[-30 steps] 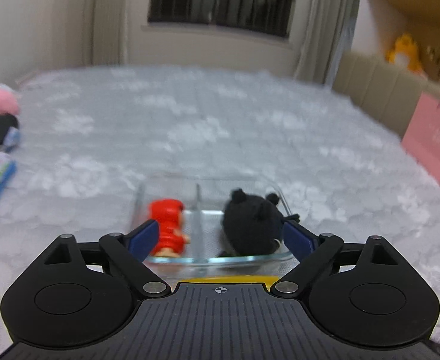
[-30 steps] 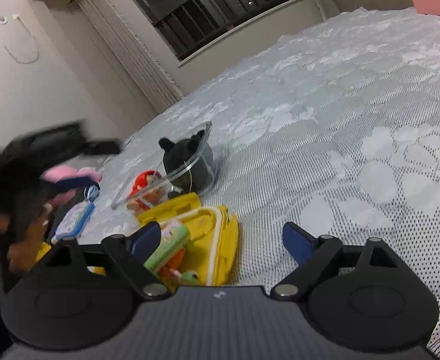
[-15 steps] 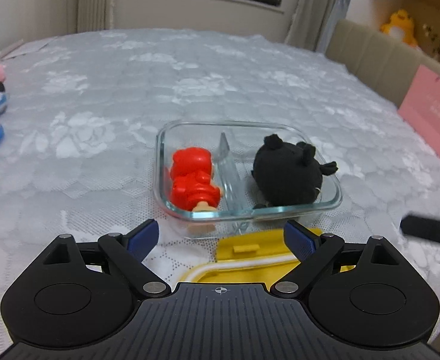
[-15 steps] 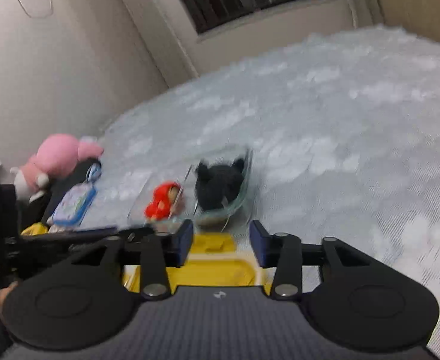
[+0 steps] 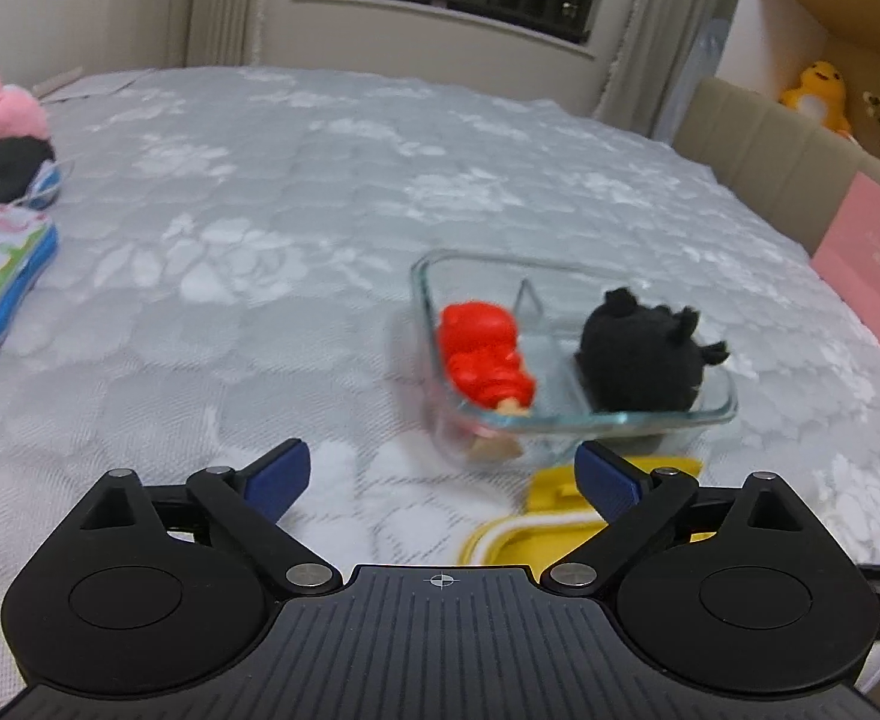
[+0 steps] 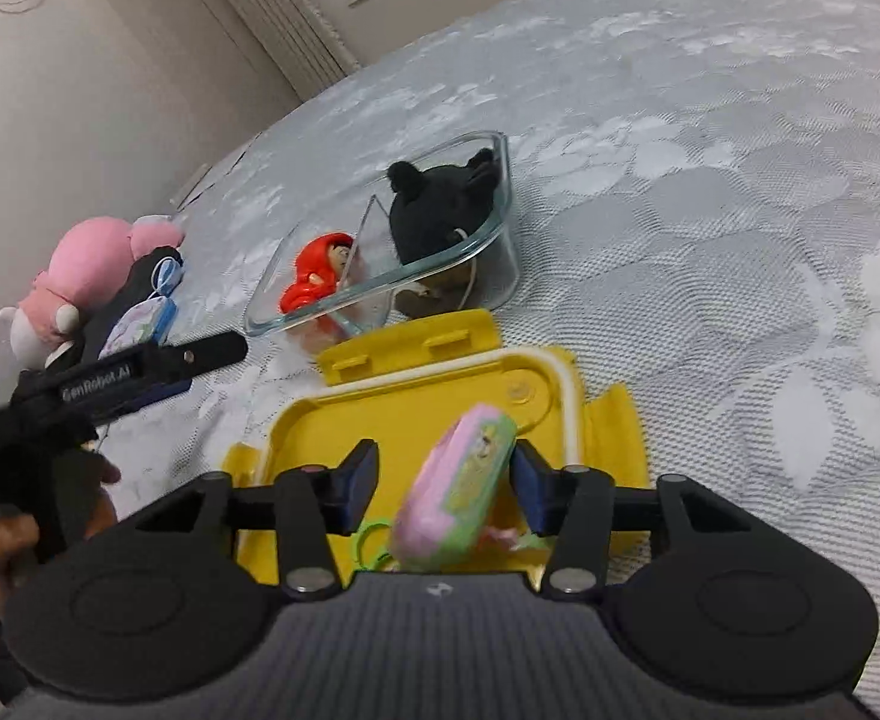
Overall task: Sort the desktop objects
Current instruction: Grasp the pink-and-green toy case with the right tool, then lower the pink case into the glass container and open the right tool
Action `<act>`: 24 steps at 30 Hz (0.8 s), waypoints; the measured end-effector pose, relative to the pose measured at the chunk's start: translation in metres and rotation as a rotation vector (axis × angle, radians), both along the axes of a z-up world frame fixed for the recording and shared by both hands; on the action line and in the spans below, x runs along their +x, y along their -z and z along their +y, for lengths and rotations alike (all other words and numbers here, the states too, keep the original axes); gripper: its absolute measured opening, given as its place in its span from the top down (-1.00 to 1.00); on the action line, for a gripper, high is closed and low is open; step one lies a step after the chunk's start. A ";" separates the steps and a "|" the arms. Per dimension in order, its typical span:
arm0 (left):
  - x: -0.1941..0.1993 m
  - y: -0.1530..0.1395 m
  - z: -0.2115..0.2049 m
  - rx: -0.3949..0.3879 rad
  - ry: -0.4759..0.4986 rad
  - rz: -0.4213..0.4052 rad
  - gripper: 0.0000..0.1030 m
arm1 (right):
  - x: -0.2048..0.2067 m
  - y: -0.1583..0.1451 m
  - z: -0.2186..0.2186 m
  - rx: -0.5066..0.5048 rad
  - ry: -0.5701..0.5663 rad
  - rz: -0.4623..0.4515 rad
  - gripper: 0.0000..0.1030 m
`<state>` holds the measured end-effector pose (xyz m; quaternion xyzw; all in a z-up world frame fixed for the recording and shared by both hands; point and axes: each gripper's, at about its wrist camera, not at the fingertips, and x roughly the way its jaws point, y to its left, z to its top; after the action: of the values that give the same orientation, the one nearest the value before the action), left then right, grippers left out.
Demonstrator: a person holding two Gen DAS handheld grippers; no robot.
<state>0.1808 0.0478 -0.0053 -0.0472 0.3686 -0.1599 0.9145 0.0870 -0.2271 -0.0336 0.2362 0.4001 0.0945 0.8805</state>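
Right wrist view: right gripper (image 6: 445, 485) jaws closing around small pink-and-green plastic case (image 6: 455, 492) lying on yellow plastic lid (image 6: 416, 408). Likely light, rigid, slick; grip long flat sides. Left gripper (image 5: 443, 477) opening, empty.

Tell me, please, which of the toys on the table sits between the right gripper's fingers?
The pink and green toy case, tilted on the yellow lid; the red figure and black plush lie in the glass container.
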 end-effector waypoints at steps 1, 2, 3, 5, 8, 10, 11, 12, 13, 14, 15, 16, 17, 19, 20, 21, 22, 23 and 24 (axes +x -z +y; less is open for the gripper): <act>-0.001 0.004 0.001 -0.008 0.014 0.016 -0.92 | 0.002 0.001 0.002 0.002 -0.001 0.000 0.45; -0.002 0.008 0.001 -0.017 0.032 0.034 -0.92 | 0.005 0.000 0.005 -0.004 -0.007 -0.008 0.49; -0.002 0.012 0.000 -0.024 0.055 0.057 -0.92 | 0.006 -0.002 0.007 -0.013 -0.010 -0.020 0.49; -0.003 0.021 -0.004 -0.010 0.090 0.086 -0.92 | 0.009 -0.006 0.015 -0.057 -0.005 -0.052 0.50; -0.006 0.029 -0.010 0.040 0.126 0.098 -0.92 | 0.013 -0.017 0.029 -0.134 -0.011 -0.099 0.51; -0.009 0.027 -0.011 0.061 0.135 0.087 -0.92 | 0.016 -0.028 0.039 -0.199 -0.019 -0.138 0.52; -0.010 0.025 -0.011 0.061 0.139 0.079 -0.92 | 0.018 -0.034 0.045 -0.232 -0.023 -0.159 0.53; -0.011 0.023 -0.011 0.059 0.143 0.073 -0.92 | 0.019 -0.041 0.050 -0.259 -0.030 -0.179 0.53; -0.012 0.022 -0.010 0.052 0.149 0.068 -0.92 | 0.021 -0.047 0.054 -0.280 -0.038 -0.195 0.53; -0.013 0.020 -0.010 0.047 0.153 0.064 -0.92 | 0.023 -0.054 0.057 -0.298 -0.045 -0.214 0.54; -0.013 0.019 -0.010 0.044 0.156 0.064 -0.92 | 0.025 -0.062 0.060 -0.318 -0.053 -0.231 0.54; -0.012 0.019 -0.011 0.043 0.160 0.066 -0.92 | 0.026 -0.068 0.062 -0.336 -0.057 -0.244 0.54; -0.011 0.020 -0.011 0.043 0.162 0.070 -0.92 | 0.028 -0.075 0.064 -0.355 -0.061 -0.258 0.54; -0.008 0.022 -0.010 0.038 0.163 0.082 -0.92 | 0.033 -0.089 0.067 -0.393 -0.059 -0.290 0.54; -0.006 0.022 -0.009 0.031 0.162 0.088 -0.92 | 0.035 -0.095 0.068 -0.411 -0.058 -0.305 0.54; -0.005 0.022 -0.006 0.022 0.160 0.094 -0.92 | 0.038 -0.101 0.068 -0.427 -0.054 -0.322 0.54; -0.004 0.022 -0.004 0.012 0.157 0.100 -0.92 | 0.042 -0.108 0.068 -0.445 -0.048 -0.340 0.54; -0.002 0.022 -0.002 0.000 0.153 0.106 -0.92 | 0.046 -0.115 0.069 -0.462 -0.042 -0.358 0.54; 0.000 0.022 0.000 -0.011 0.151 0.112 -0.92 | 0.051 -0.121 0.069 -0.477 -0.039 -0.375 0.54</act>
<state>0.1806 0.0477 -0.0278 -0.0332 0.4207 -0.2274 0.8776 0.1377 -0.1580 0.0877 -0.0066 0.2458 0.0566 0.9676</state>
